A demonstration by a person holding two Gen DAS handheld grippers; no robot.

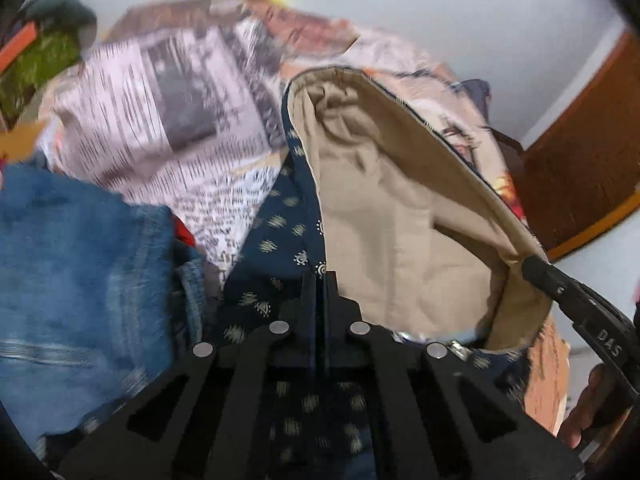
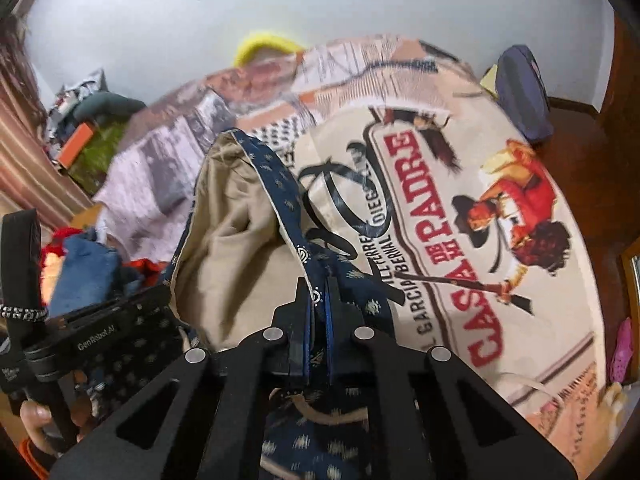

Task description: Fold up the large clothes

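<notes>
Denim jeans (image 1: 80,264) heaped at far left, clear of work. Navy printed garment (image 1: 276,248) with beige lining (image 1: 400,220) hangs over newspaper-print bedsheet (image 1: 160,112). Left gripper (image 1: 320,280) clenched on its patterned edge; right gripper (image 2: 318,288) clamped on same trim further along, likely to spread it flat for first fold. "CASA DE PADRE" print (image 2: 460,240) at right lies bare, probable laying spot.

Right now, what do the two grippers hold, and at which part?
Both hold the navy garment by its printed edge: the left gripper and the right gripper are each shut on that hem, with the beige lining between them.
</notes>
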